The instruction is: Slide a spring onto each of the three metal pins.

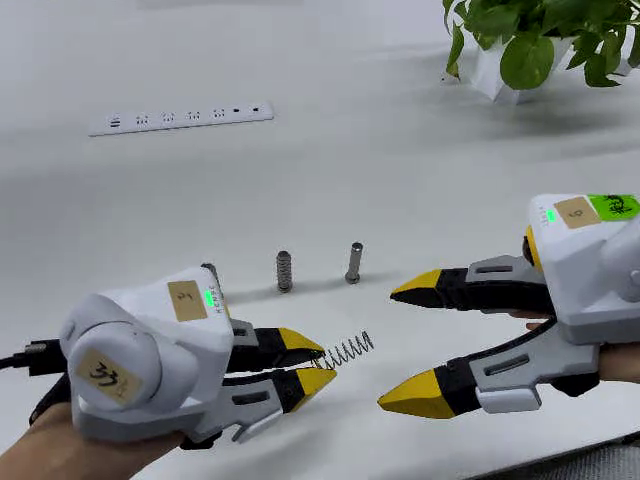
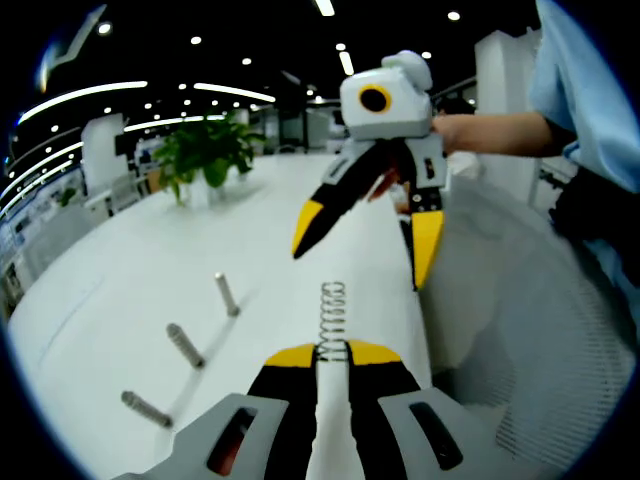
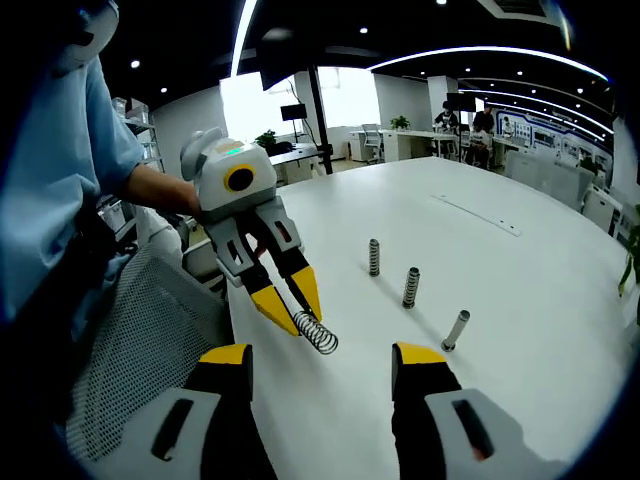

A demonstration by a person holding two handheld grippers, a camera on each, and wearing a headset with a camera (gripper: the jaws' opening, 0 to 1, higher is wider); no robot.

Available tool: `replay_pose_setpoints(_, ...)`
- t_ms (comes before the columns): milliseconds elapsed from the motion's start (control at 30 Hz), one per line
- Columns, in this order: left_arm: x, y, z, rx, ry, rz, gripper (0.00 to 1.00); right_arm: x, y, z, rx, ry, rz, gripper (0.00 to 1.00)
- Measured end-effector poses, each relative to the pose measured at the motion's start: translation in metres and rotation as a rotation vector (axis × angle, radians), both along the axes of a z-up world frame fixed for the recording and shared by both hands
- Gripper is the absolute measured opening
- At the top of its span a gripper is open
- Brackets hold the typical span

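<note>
My left gripper [image 1: 325, 362] is shut on one end of a loose spring [image 1: 348, 350], which sticks out to the right above the white table. My right gripper [image 1: 392, 347] stands open just right of the spring's free end, jaws wide apart, not touching it. Three metal pins stand upright in a row behind. The bare pin [image 1: 354, 262] is on the right, the middle pin [image 1: 284, 271] wears a spring, and the left pin [image 1: 210, 271] is partly hidden by my left gripper. In the left gripper view the held spring [image 2: 332, 318] points at the right gripper [image 2: 370, 235].
A white power strip [image 1: 180, 117] lies at the back left and a potted plant [image 1: 540, 40] at the back right. The table's front edge [image 1: 560, 455] runs close under my right gripper. A grey mesh chair [image 3: 140, 330] sits beside the table.
</note>
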State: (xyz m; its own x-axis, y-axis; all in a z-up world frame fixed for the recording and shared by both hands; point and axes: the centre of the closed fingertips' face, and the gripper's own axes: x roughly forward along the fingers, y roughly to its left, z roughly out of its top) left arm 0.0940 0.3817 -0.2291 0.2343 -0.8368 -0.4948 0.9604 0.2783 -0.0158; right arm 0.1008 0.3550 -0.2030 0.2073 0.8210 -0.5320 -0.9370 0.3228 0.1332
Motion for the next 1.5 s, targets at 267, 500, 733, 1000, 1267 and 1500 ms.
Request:
replay_pose_setpoints(267, -0.005, 0.002, 0.001, -0.019, 0.004, -0.016, 0.10, -0.006, 0.007, -0.001, 0.013, 0.042, 0.066, 0.42)
replay_pose_setpoints(500, -0.010, 0.004, 0.003, -0.034, 0.002, -0.052, 0.10, -0.010, 0.013, 0.002, 0.026, 0.076, 0.103, 0.29)
replay_pose_setpoints(733, -0.016, 0.004, 0.004, -0.039, -0.020, -0.100, 0.10, -0.022, 0.020, 0.002, 0.018, 0.139, 0.148, 0.20)
replay_pose_setpoints(1000, -0.020, 0.003, 0.005, -0.049, -0.027, -0.119, 0.10, -0.026, 0.020, -0.001, 0.007, 0.168, 0.167, 0.13)
replay_pose_setpoints(1267, -0.021, 0.002, 0.006, -0.061, -0.023, -0.119, 0.10, -0.028, 0.019, -0.004, -0.008, 0.179, 0.172, 0.13)
replay_pose_setpoints(1500, -0.022, 0.002, 0.004, -0.057, -0.012, -0.115, 0.10, -0.029, 0.021, -0.002, -0.012, 0.173, 0.177, 0.12)
